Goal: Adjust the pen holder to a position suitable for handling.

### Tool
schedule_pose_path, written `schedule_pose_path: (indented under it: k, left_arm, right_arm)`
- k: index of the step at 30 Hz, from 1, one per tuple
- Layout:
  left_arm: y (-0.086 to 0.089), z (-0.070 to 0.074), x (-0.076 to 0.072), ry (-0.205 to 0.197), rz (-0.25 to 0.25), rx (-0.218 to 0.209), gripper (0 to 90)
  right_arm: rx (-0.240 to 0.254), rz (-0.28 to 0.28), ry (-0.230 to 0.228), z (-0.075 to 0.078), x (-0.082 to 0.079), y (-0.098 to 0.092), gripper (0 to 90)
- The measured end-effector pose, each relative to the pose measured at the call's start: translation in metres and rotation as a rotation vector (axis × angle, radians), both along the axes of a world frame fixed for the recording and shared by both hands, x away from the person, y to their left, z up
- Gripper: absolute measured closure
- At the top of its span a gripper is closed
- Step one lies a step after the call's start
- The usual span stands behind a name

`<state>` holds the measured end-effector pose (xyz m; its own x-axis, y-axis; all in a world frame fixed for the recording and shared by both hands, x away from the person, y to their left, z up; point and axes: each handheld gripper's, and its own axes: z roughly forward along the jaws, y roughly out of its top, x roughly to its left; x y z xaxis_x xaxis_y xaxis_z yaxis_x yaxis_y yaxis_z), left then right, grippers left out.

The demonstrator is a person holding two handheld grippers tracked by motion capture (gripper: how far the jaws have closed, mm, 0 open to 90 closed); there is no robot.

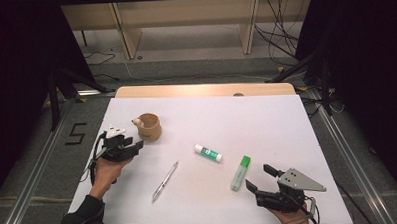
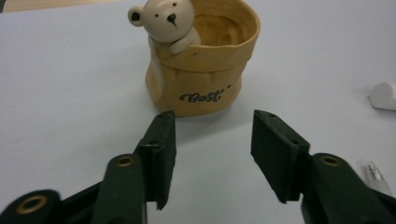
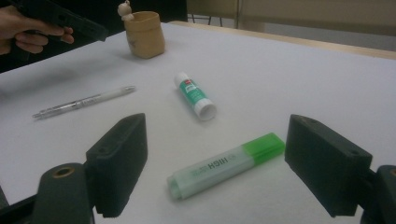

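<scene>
Lab recording booth: black curtains (image 1: 15,73), floor cables (image 1: 279,34), white table (image 1: 267,119).

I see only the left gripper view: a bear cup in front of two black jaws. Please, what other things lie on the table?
Observer: In the high view a pen, a glue stick and a green highlighter lie to the right of the bear cup.
Operator: Where is the other hand-held gripper?
Observer: The right hand-held gripper is at the near right of the table, beside the highlighter.
Operator: Does it hold the highlighter?
Observer: No. In the right gripper view its jaws stand wide apart, and the highlighter lies on the table ahead of them, untouched.
Operator: Is there something inside the cup?
Observer: From the views here I cannot tell what lies at its bottom.
</scene>
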<state>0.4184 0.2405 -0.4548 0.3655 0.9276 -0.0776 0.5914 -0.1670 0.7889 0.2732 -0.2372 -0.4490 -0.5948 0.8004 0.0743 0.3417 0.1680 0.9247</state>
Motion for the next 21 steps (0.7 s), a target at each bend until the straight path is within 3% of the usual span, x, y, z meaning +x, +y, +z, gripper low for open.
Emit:
schedule_pose_path:
  k: [9, 16, 21]
  left_arm:
    - [0.009, -0.002, 0.012, 0.023, 0.029, 0.001, 80.3]
    - [0.015, -0.002, 0.028, 0.037, 0.059, 0.016, 88.7]
    - [0.021, -0.005, 0.042, 0.037, 0.076, 0.012, 89.2]
  right_arm:
    - [-0.008, 0.003, 0.002, -0.001, 0.0, 0.001, 22.5]
    - [-0.012, 0.002, 0.006, -0.001, 0.001, 0.002, 22.6]
    - [-0.016, 0.005, 0.008, -0.001, 0.001, 0.002, 22.6]
